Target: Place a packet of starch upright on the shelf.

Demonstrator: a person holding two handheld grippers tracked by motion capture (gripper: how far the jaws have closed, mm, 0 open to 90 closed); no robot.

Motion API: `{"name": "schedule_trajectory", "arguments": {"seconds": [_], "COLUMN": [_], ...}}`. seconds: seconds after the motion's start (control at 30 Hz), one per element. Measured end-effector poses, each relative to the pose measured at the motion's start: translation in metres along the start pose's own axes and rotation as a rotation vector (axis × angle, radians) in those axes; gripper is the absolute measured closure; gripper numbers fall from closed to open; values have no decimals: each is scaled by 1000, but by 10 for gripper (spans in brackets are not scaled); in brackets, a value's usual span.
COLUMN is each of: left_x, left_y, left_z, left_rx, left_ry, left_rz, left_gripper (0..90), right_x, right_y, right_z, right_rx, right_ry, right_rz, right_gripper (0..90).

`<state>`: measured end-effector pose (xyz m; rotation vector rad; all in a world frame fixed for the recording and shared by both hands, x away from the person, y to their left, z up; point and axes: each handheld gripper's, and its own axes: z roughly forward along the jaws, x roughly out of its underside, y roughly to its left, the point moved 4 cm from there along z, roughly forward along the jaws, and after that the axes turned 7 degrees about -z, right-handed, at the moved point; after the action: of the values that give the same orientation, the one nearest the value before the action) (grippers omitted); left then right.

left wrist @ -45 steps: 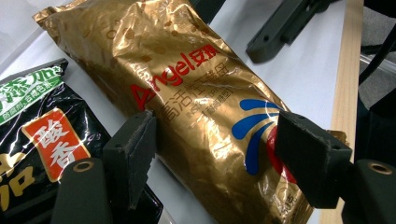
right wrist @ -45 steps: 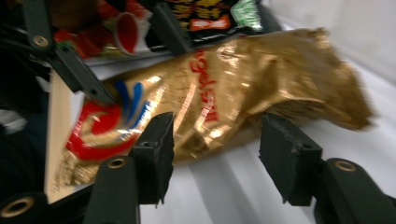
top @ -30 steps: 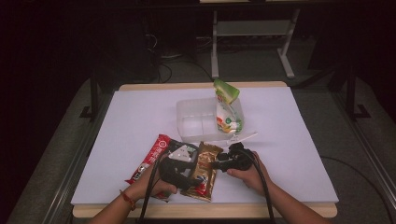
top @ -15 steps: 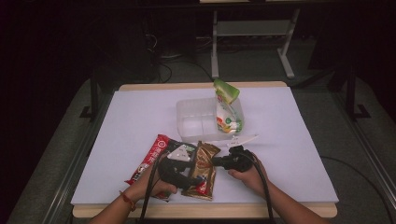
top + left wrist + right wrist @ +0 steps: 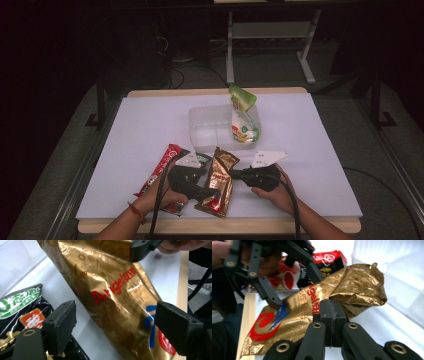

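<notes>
Gold packet (image 5: 218,181): lies tilted near the table's (image 5: 320,150) front edge, between the two grippers – its top end is lifted.
Right gripper (image 5: 331,315): jaws pressed together on the packet's crumpled edge, holding it.
Left gripper (image 5: 117,330): jaws have just been opening – they stand wide on either side of the packet's lower half, pads clear of the foil.
Red packet (image 5: 162,170): flat beside the left gripper.
Clear tub (image 5: 210,125): farther back, a green-topped pouch (image 5: 242,117) inside.
</notes>
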<state>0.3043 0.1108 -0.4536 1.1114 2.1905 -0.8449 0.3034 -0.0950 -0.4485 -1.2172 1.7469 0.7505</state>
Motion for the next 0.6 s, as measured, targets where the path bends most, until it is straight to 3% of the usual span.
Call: {"name": "schedule_trajectory", "arguments": {"seconds": [0.17,0.4,0.43,0.53,0.6], "left_x": [-4,-7,-7,-8,-9], "left_y": [-1,-4,-5,-6,-3], "left_z": [2,3,4,4,1], "left_rx": [16,54,67,50,41], "left_ry": [-10,-18,-20,-20,-40], "left_rz": [-2,3,14,29,11], "left_gripper": [153,150,195,279,356], "right_x": [-11,-19,-19,-20,-18], "right_y": [10,19,20,20,20], "right_z": [-5,-8,-8,-6,-4], "right_rx": [-1,-26,-26,-21,-17], "right_ry": [-36,-64,-61,-58,-53], "right_rz": [-80,-139,-147,-151,-144], "right_gripper": [900,900,900,900,899]}}
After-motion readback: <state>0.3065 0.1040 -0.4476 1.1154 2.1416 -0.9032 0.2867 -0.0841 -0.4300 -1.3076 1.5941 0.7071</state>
